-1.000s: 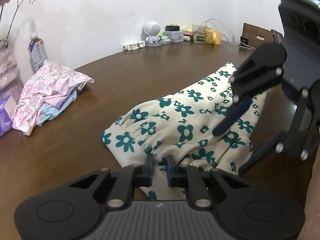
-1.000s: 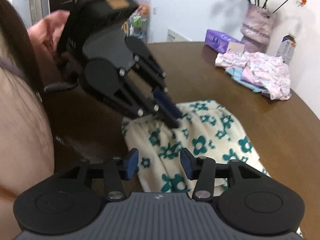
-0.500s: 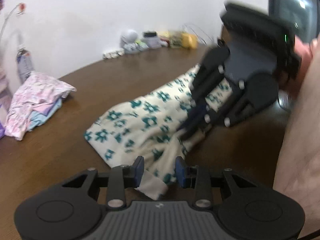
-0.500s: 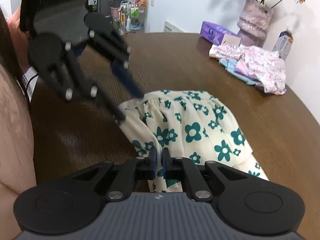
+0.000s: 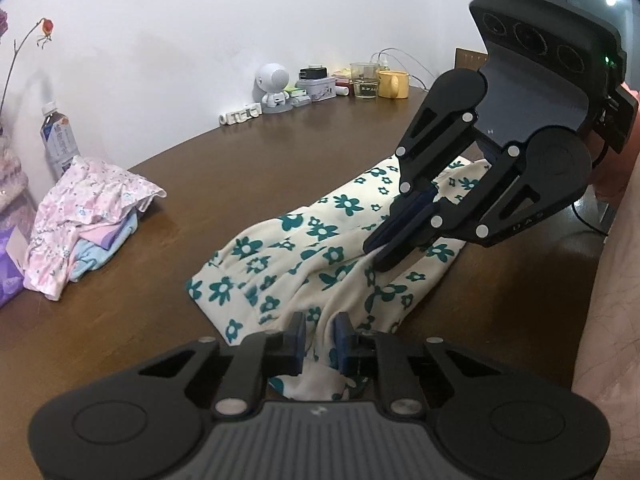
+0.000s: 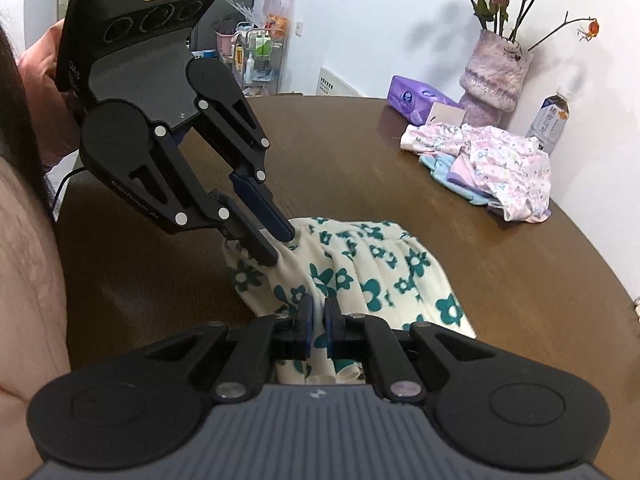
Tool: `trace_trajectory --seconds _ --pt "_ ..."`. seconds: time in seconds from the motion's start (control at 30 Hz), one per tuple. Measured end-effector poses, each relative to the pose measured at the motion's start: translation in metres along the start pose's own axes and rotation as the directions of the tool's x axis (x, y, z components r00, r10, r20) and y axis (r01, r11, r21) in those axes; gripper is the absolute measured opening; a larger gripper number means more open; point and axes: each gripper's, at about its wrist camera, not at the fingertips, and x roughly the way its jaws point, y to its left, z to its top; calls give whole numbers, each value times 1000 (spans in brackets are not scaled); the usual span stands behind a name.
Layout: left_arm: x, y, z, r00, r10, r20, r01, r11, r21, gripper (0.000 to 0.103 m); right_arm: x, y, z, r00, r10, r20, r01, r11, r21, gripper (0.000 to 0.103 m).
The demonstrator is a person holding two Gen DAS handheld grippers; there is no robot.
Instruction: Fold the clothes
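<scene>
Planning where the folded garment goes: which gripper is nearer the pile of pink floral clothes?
Left. The left gripper grips the green-flowered garment at its end toward the pink pile; the right gripper grips the far end.

I see soft matt cloth in the dress (image 5: 332, 236), glossy wood on the bench (image 5: 224, 168), matt black plastic tongs (image 5: 320, 338).

Bare brown table (image 5: 248, 184) lies open between the floral garment (image 5: 320, 256) and the pile of pink and blue clothes (image 5: 84, 216), wide enough for a gripper to pass. Along the wall stand a bottle (image 5: 58, 144), a white robot figure (image 5: 274, 88), a glass (image 5: 364, 80) and a yellow mug (image 5: 394, 83) (all well apart from the garment). On the near side the person's body (image 6: 28, 280) crowds the table edge.
</scene>
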Motion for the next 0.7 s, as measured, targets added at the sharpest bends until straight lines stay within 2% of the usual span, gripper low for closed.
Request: trace_trajectory --seconds 0.07,0.23,0.37,0.4,0.47,0.5,0.53,0.6,0.67,0.7 --pt "6 -3 -1 1000 -14 -22 14 1000 15 14 6 -1 -3 1000 -1 -27 1 1000 -8 5" --pt "19 -6 -8 996 -48 -73 50 998 35 14 24 1 -23 993 55 -104 -51 998 37 6" --pt "21 -5 -12 995 -59 -77 61 998 33 14 12 0 -24 997 51 -53 -48 997 56 10" --pt "20 -5 -13 995 -58 -77 61 998 32 14 5 1 -21 998 55 -20 -54 997 52 13" --pt "21 -6 -13 995 -58 -76 60 998 31 14 -7 5 -12 998 43 50 -44 999 20 32" --pt "22 -7 -12 996 -57 -75 60 998 31 14 -8 8 -9 997 29 68 -29 1000 -6 45" --pt "23 -7 -12 996 -56 -75 58 998 31 14 -8 10 -6 996 15 85 -12 999 -33 49" --pt "23 -8 -12 996 -53 -72 55 998 29 14 5 10 -3 999 8 54 -4 997 -73 49" --pt "23 -8 -12 997 -50 -66 52 998 23 14 14 5 -6 999 29 30 -27 998 -58 48" --pt "22 -7 -13 997 -50 -60 52 998 19 15 18 2 -8 999 40 19 -39 998 -49 38"
